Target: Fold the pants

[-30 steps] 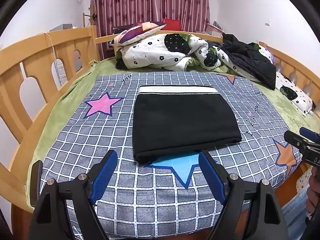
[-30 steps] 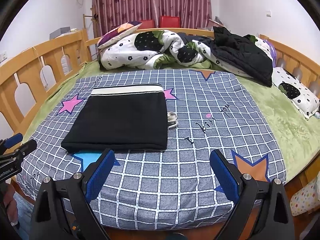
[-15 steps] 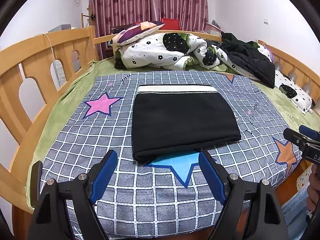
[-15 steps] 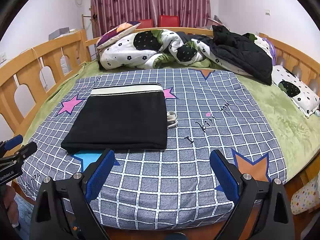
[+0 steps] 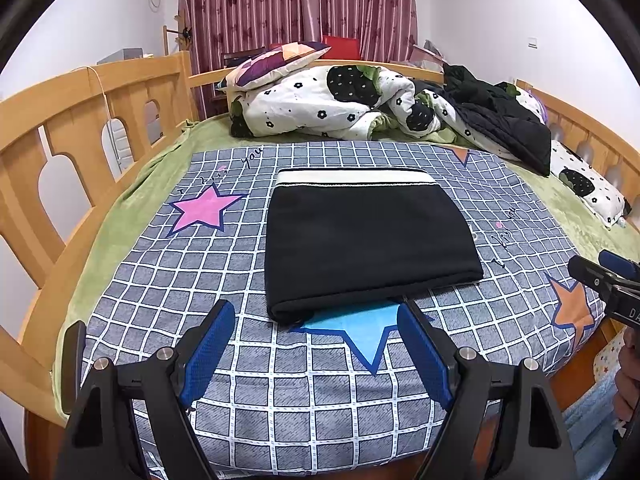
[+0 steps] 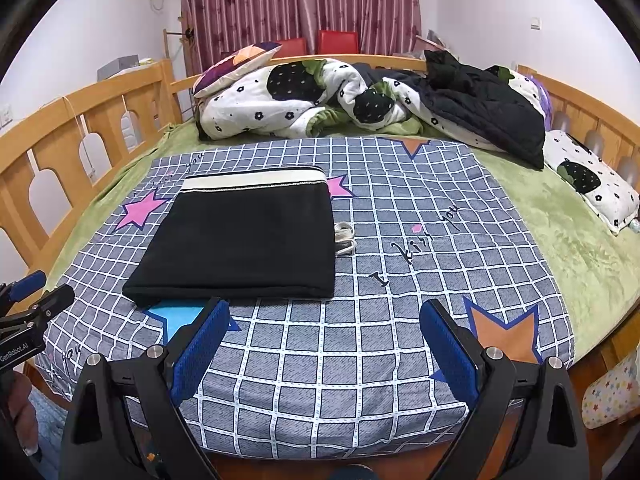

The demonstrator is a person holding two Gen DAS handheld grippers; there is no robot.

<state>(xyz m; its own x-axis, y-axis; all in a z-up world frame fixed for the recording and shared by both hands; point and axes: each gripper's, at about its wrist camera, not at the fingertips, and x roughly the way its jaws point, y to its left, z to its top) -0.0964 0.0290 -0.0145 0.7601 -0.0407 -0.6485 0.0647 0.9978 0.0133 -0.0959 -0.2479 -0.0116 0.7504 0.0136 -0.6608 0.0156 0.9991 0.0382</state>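
Nearest the cameras, the left gripper and the right gripper each hovered with fingers spread wide and nothing between them, short of the near edge of the pants. The pants, one black garment, lay as a compact flat rectangle on the checked mat, their pale waistband at the far side and a bit of white drawstring poking out from their right edge. Judging by that neat, squared shape, the folding looked finished or nearly so; at most one more fold or a tidy-up seemed left. Beyond the pants sat one crumpled flowered quilt, one patchwork pillow and one dark jacket.
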